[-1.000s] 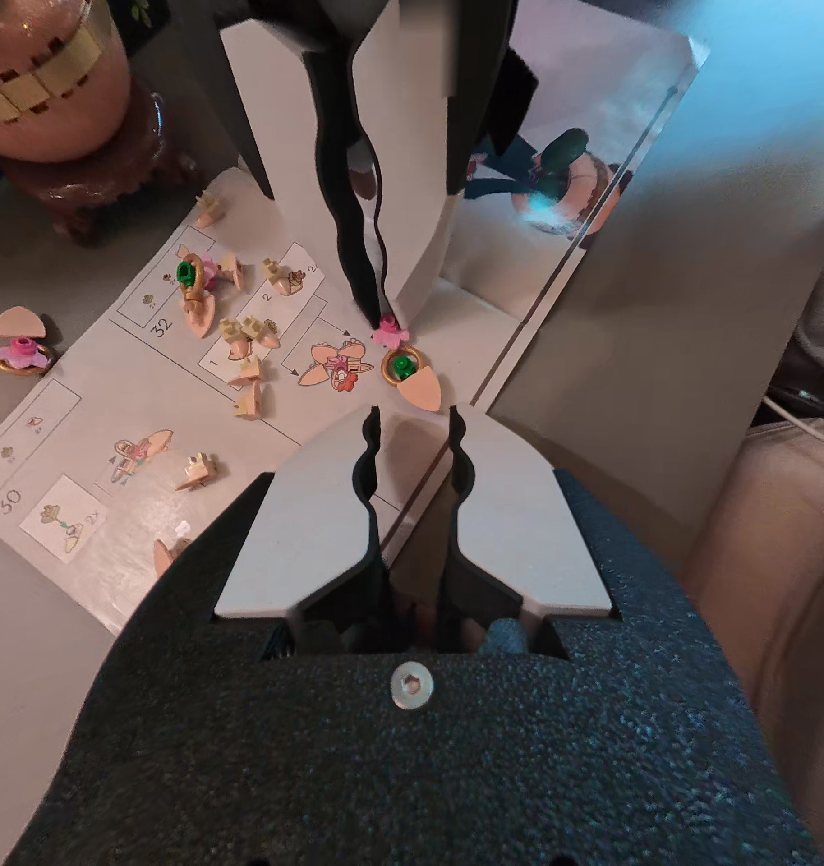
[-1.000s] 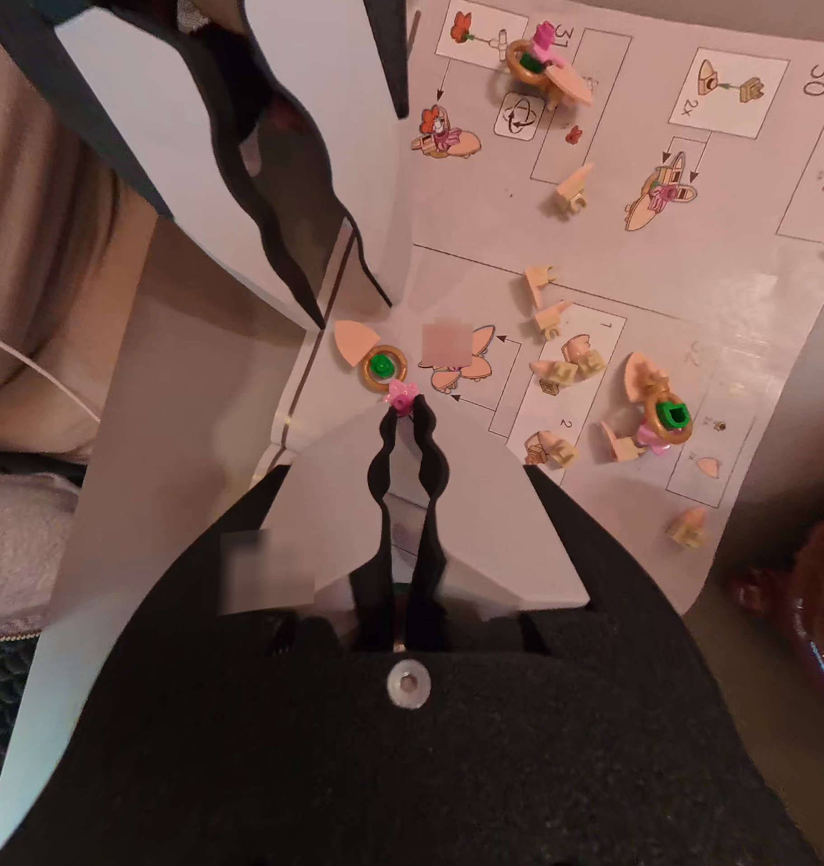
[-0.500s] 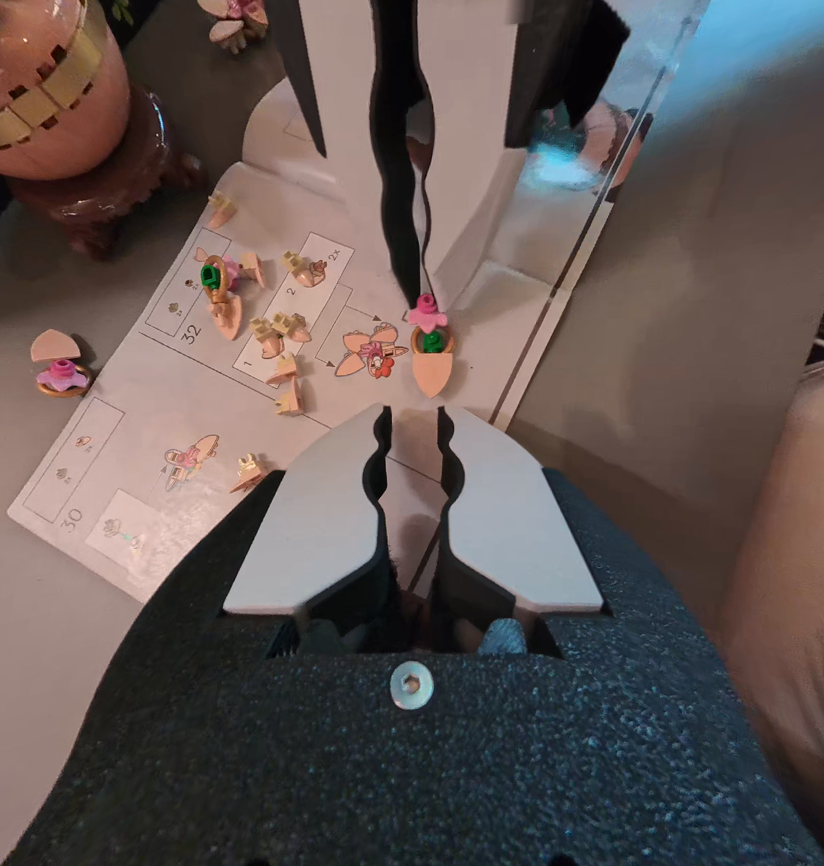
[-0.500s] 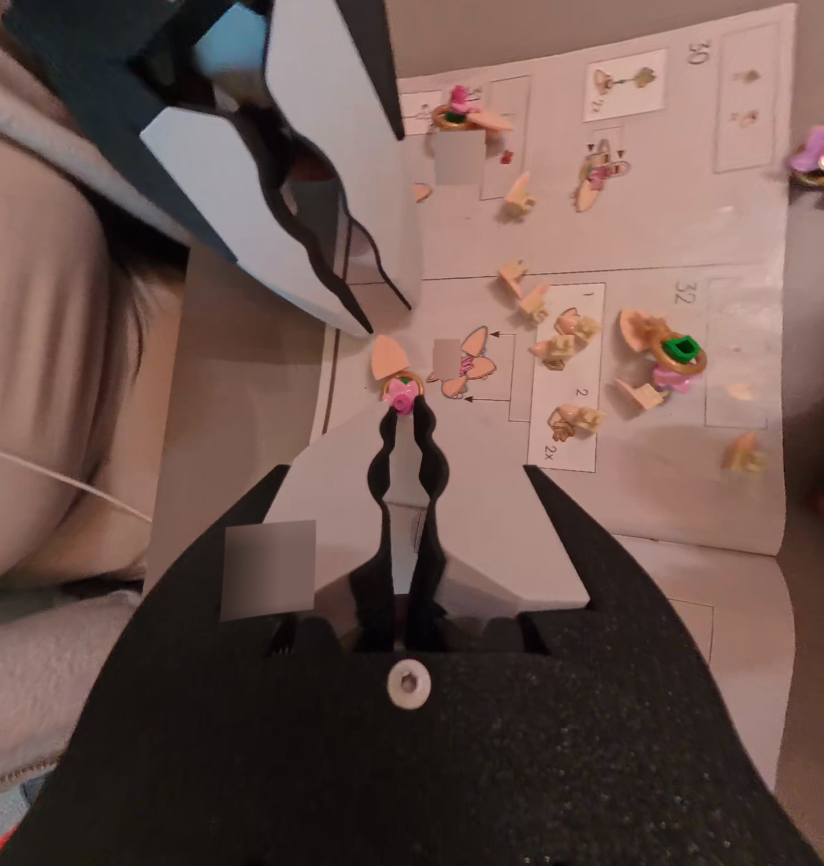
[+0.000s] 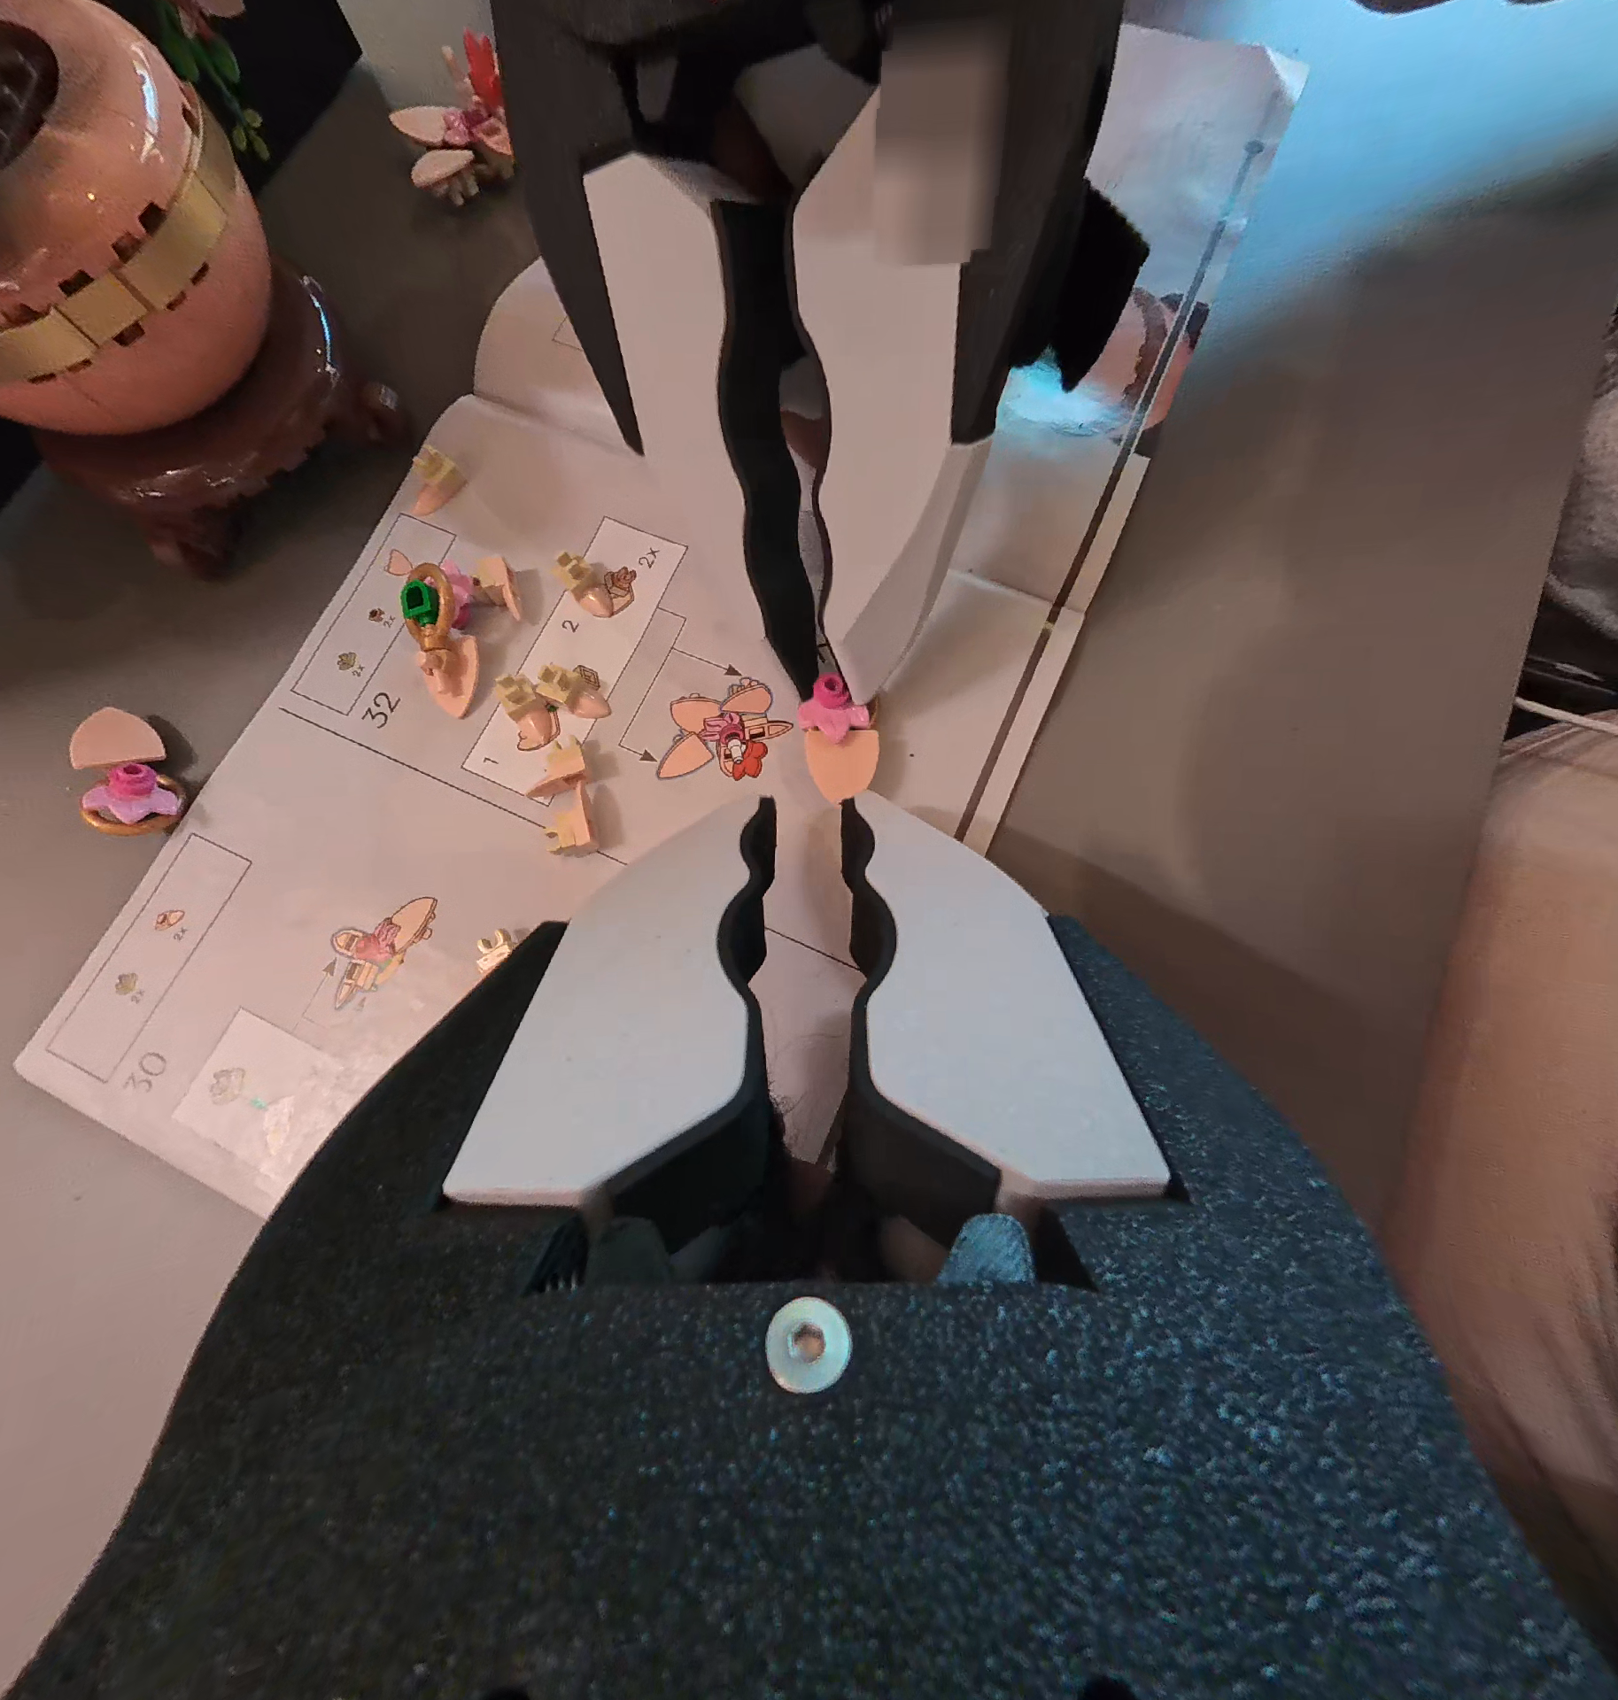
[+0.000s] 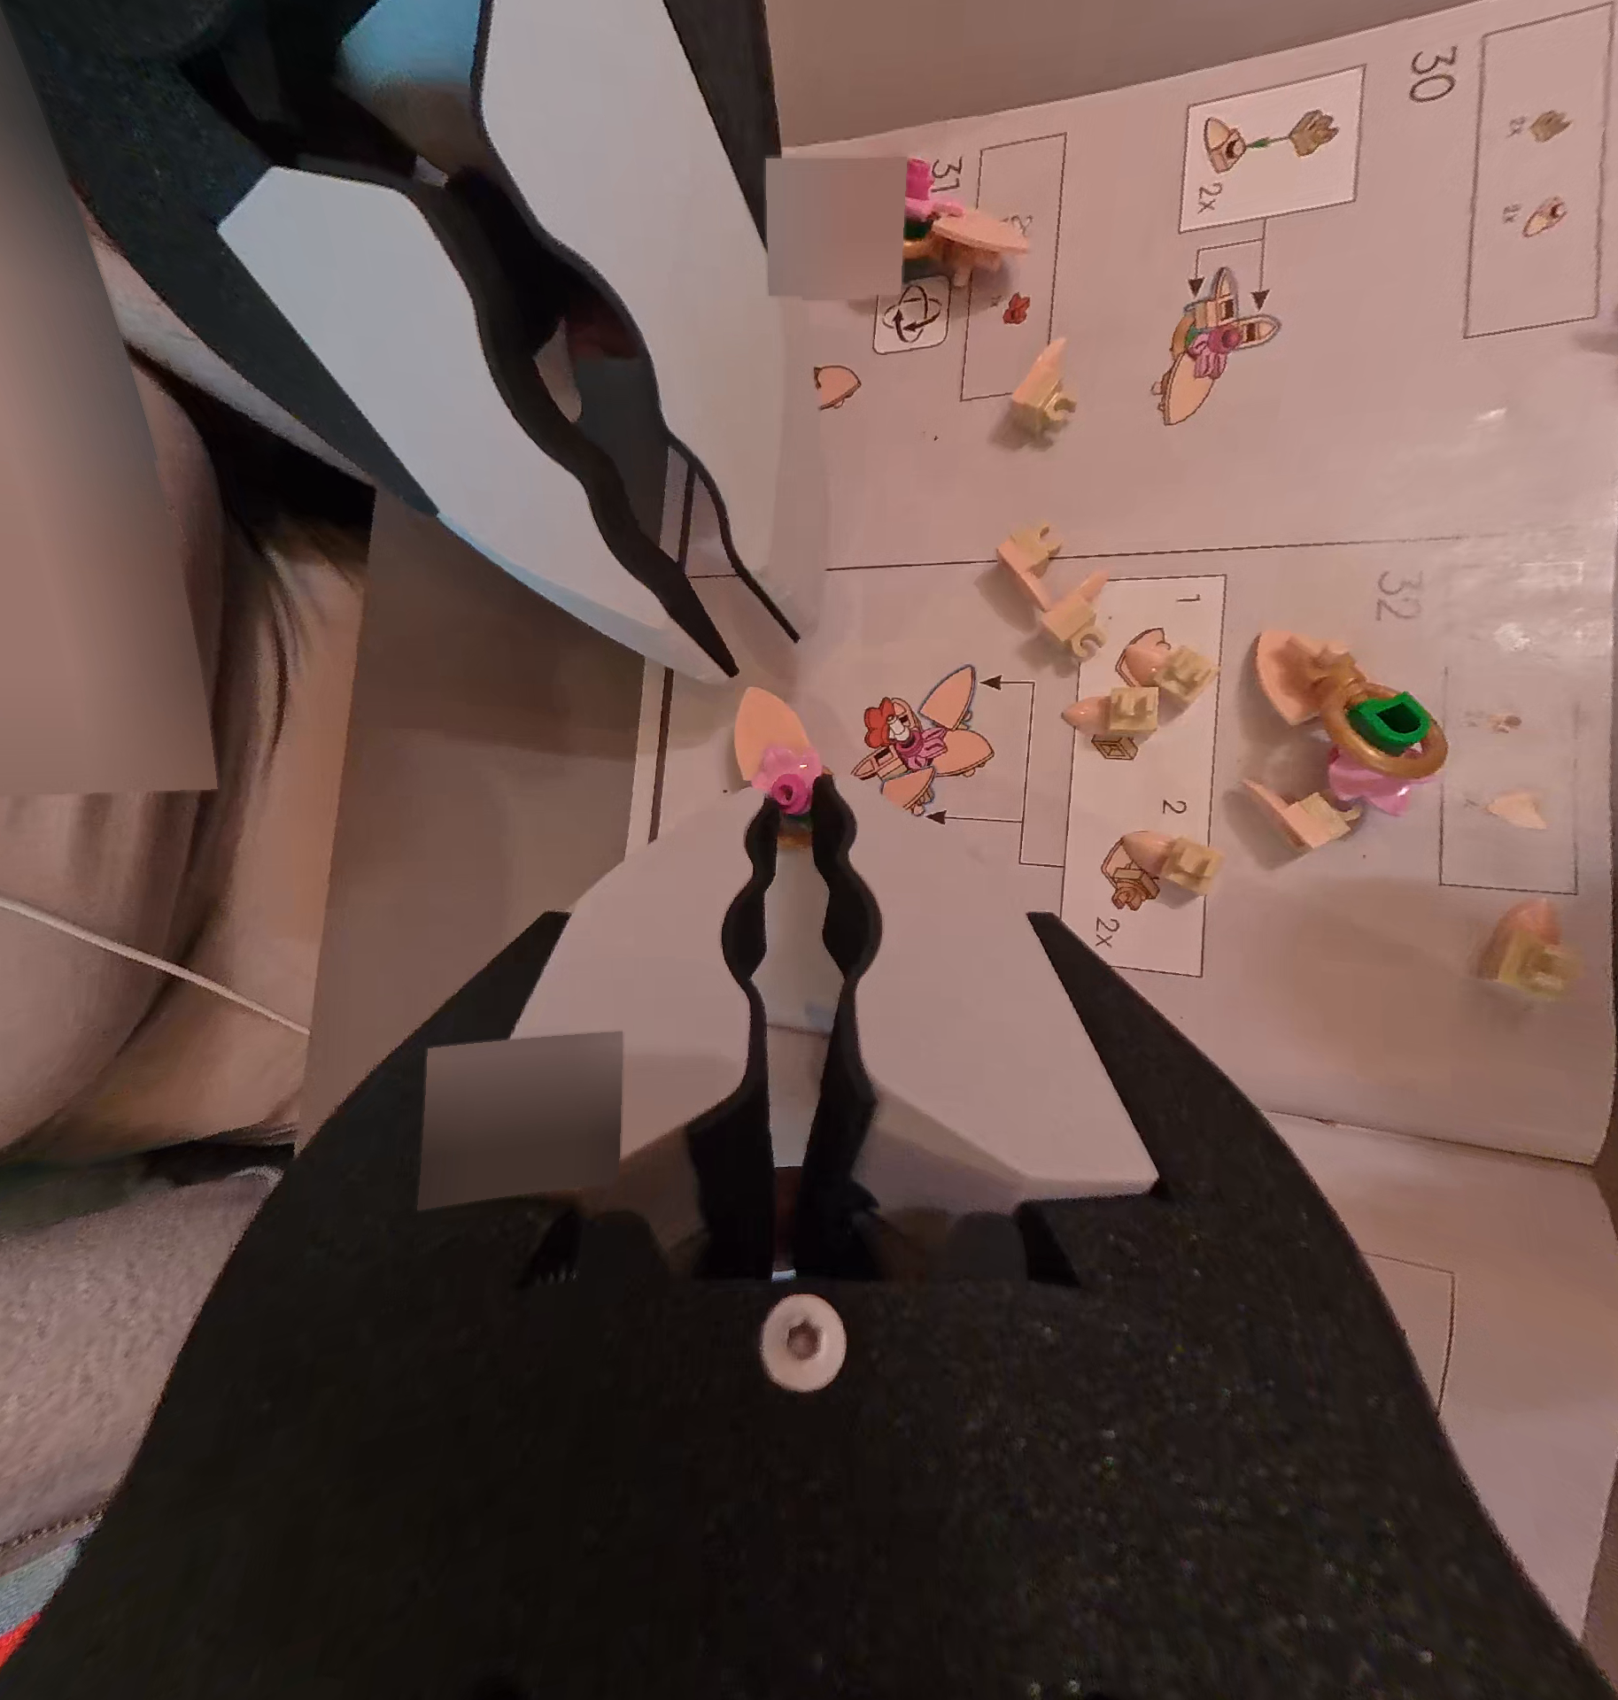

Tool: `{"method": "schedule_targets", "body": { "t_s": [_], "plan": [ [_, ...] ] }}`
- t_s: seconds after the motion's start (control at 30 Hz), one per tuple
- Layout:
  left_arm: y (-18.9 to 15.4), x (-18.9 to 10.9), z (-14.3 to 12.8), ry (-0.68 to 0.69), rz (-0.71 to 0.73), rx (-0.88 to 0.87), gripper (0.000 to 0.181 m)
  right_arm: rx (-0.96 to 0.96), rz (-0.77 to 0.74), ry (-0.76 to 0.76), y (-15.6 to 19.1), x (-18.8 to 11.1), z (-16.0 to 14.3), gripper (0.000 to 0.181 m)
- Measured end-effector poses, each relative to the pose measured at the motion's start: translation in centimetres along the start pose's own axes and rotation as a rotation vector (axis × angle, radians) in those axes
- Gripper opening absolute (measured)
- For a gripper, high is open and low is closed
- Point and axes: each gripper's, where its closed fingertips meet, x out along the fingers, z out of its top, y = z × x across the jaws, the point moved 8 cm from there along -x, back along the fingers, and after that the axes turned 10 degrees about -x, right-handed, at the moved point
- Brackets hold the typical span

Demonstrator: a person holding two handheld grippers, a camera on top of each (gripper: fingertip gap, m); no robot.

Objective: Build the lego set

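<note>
My right gripper (image 6: 794,798) pinches the pink flower (image 6: 787,777) onto the gold ring with its petal (image 6: 768,733), beside the booklet (image 6: 1338,515) fold, my left gripper (image 5: 803,808) slightly parted and empty just short; pressing off-centre could skid the unbraced ring aside.

Left gripper (image 5: 805,809) first: a chunky black body with a pebbled, grainy finish, and one silver hex screw (image 5: 807,1349) sitting dead centre at six o'clock. Two pale grey finger plates (image 5: 621,1039) fan out toward twelve, each edged inside with a wavy black pad that narrows to a point. Now the right gripper (image 6: 794,798): same build, matte black shell, the same single screw (image 6: 801,1352), the same pale plates and scalloped black lining. Over at nine o'clock in the right wrist view, there's the person's beige clothing (image 6: 69,993), soft and creased, a thin white cord (image 6: 124,947) trailing across it.
</note>
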Motion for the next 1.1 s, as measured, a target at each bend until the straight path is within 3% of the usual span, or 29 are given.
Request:
{"method": "schedule_targets", "body": {
  "t_s": [0.33,0.5,1.1],
  "plan": [
    [0.2,-0.3,1.2,-0.051,-0.103,-0.013,0.004,0.015,0.066,0.023,-0.5,0.0,0.1,0.007],
    [0.9,0.0,0.7,0.001,-0.049,0.006,0.003,0.022,0.096,0.031,-0.7,0.1,0.2,0.007],
    [0.7,1.0,1.7,-0.01,-0.065,-0.011,0.003,0.005,0.086,0.063,-0.6,0.1,0.2,0.007]
  ]
}}
